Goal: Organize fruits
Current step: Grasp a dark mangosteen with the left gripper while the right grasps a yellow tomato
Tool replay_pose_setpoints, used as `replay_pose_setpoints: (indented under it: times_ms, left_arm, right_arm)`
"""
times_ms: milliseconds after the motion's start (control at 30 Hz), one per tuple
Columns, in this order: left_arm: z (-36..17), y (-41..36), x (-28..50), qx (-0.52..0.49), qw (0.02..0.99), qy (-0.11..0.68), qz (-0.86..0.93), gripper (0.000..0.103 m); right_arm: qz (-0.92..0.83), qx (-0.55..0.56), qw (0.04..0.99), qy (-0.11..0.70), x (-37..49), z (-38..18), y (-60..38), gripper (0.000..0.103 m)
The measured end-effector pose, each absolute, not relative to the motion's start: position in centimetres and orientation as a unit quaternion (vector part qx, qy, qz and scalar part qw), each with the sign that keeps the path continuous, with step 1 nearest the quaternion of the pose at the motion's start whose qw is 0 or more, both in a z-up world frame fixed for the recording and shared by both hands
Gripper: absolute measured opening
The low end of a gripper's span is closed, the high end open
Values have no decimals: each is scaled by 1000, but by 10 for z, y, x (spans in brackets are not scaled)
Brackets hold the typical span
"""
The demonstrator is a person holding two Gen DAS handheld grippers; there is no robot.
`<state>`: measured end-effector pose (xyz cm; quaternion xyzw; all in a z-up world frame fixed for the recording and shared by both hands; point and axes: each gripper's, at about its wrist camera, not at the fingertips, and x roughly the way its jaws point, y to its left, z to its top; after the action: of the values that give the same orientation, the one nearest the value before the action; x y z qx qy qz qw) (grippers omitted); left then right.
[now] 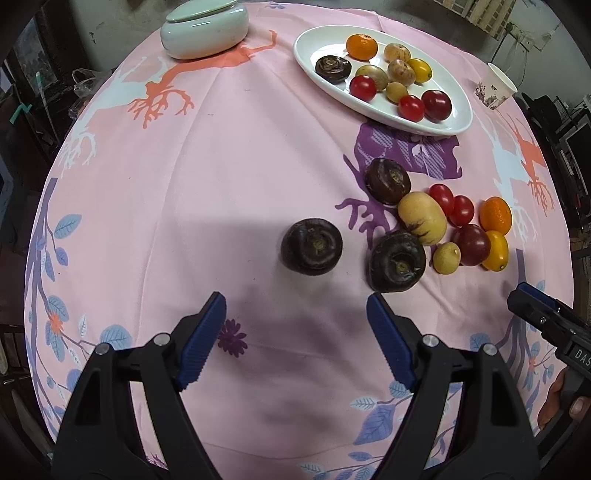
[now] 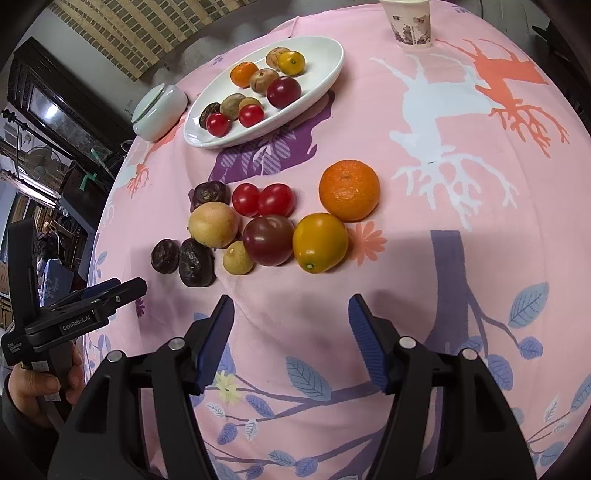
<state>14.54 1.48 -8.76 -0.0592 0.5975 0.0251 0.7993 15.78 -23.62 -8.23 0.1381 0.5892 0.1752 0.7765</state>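
Note:
Loose fruit lies on the pink tablecloth: three dark water chestnuts, a pale yellow fruit, two cherry tomatoes, a dark red tomato, a yellow tomato and a mandarin. The white oval plate at the back holds several fruits. My left gripper hangs open just short of the nearest chestnut, nothing between its fingers. My right gripper is open and empty in front of the yellow tomato, and shows at the right edge of the left wrist view.
A pale green lidded jar stands at the back left and a paper cup at the back right. The round table drops off on all sides. A hand holds the left gripper's handle.

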Motion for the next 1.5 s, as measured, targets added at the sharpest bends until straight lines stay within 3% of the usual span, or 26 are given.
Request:
replay_pose_setpoints:
  times_ms: [600,733,1100,1133,1167,1500]
  left_arm:
    - [-109,14,162,-45,798,601,18,79]
    - [-123,20,167,-45,791,610,22,67]
    - [-125,14,182,-39,794,607,6,66]
    - [-126,13,184,-40,793,607,0,52]
    - [-125,12,185,-41,795,605,-5,44]
    - [-126,18,180,-66,795,603,-13,44]
  right_arm:
    - [169,141,767,603,168,-97,-238,65]
    - [168,143,766,604,169,-98,-240,65]
    - [166,145,763,607,169,-103,-243,65]
    - [165,144,764,607,170,-104,-243,65]
    - [164,142,765,606,170,-104,-243,65]
    - [168,95,786,587,191,-108,-226,65]
